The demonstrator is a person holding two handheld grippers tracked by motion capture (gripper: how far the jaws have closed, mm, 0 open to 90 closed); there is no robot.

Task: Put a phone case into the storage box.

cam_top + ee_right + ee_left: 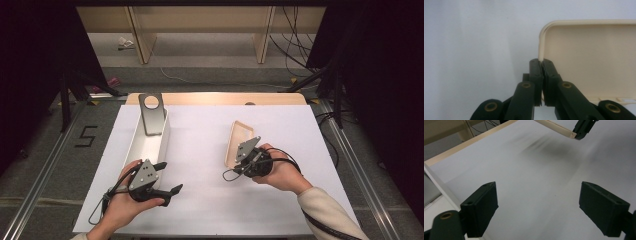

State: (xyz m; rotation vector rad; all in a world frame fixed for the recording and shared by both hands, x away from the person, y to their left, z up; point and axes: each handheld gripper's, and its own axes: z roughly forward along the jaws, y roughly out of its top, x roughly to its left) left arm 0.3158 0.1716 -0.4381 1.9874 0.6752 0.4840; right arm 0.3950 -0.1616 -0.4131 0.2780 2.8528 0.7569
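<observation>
Right claw (541, 66) clenched on beige tray (589, 57) rim, tilting it off worktop (200, 145). Left claw (544, 212) released, idle near white bin (145, 137).

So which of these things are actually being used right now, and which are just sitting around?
In use:
- cream tray, its rim pinched in the right claw
- left claw, open beside the white bin, holding nothing

Just lying about:
- grey plate with a round hole, leaning in the bin's far end
- cables on the floor beyond the table
- shelf legs at the back
</observation>
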